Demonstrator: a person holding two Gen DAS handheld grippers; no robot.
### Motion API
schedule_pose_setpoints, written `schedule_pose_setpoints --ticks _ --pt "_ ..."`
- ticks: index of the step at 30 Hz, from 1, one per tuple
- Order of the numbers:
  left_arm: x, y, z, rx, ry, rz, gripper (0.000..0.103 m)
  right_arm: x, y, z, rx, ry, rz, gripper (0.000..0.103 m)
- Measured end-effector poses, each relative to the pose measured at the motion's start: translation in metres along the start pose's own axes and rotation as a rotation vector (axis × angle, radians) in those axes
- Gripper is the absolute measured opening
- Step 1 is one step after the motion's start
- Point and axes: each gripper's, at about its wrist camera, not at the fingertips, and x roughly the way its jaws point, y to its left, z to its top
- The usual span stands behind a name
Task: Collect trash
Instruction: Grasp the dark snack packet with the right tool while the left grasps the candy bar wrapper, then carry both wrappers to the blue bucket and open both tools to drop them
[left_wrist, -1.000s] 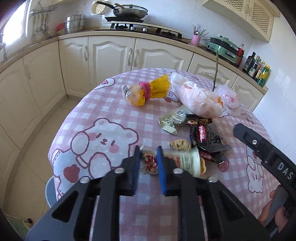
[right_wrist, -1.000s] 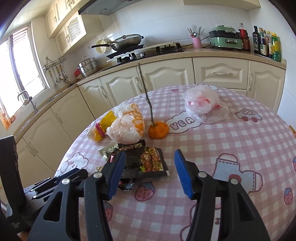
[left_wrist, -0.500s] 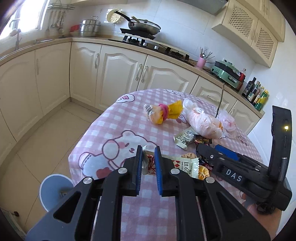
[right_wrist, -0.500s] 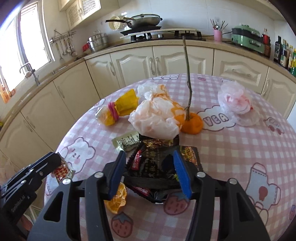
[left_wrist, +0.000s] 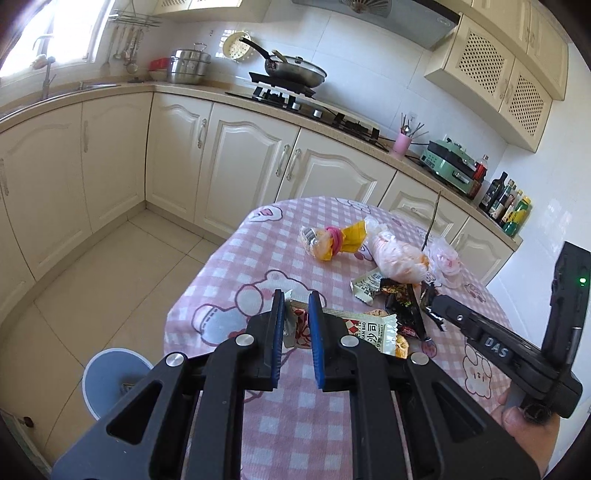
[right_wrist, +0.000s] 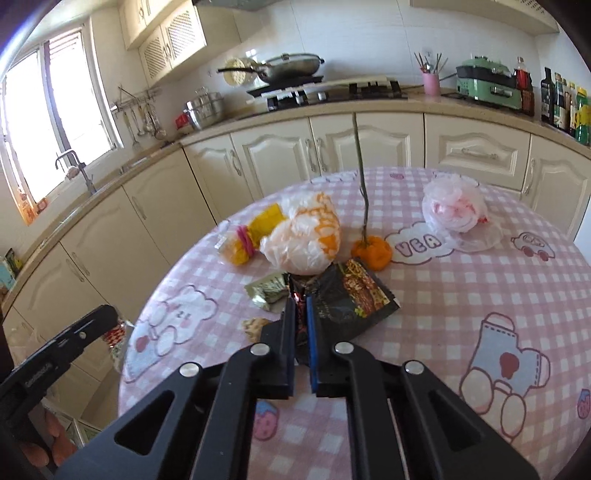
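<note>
A: How is the left tool (left_wrist: 295, 306) posed?

B: It is angled downward over the near left edge of the desk (left_wrist: 258, 258), and its blue pads are pressed together on a white and red wrapper (left_wrist: 369, 330), which is lifted clear of the checked cloth. A thumb (left_wrist: 517, 419) is seen at the lower right of that view, wrapped under the handle of the other tool.

A: And the right tool (right_wrist: 301, 310)?

B: It is likewise tilted downward, near the middle of the desk. Its jaws are closing and are nearly together, and the edge of a black snack packet (right_wrist: 347, 302) is pinched between the pads. The rest of the packet is fanned out to the right of the pads.

A: What is lying around the packet?

B: A small green-gold wrapper (right_wrist: 269, 290) is seen just to its left. Behind it, toward the far edge, an orange and white plastic bag (right_wrist: 303, 236) is bunched up, with a yellow bundle tied in pink (right_wrist: 247, 238) beside it on the left. An orange fruit with a long upright stem (right_wrist: 371, 251) is placed just right of the bag, and a crumpled pink and white bag (right_wrist: 454, 206) is set well apart toward the far right edge.

A: Is anything found off the desk?

B: A pale blue bin (left_wrist: 114, 380) is seen on the floor below the near left edge.
</note>
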Motion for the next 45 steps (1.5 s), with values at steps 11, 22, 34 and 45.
schedule_pose_setpoints --ticks 11,22,34,45 --pt "-0.044 0.036 0.001 -0.035 -0.067 0.046 0.012 -0.039 0.087 0.002 -0.125 -0.067 0.15 0.006" --pt "-0.074 0.137 -0.014 -0.147 -0.071 0.236 0.012 0.005 0.214 -0.026 -0.261 0.047 0.361 0.006" --pt "-0.052 0.241 -0.037 -0.277 0.023 0.429 0.012 0.111 0.309 -0.083 -0.335 0.29 0.469 0.006" --pt "-0.024 0.272 -0.046 -0.285 0.082 0.471 0.012 0.174 0.335 -0.095 -0.36 0.319 0.458 0.021"
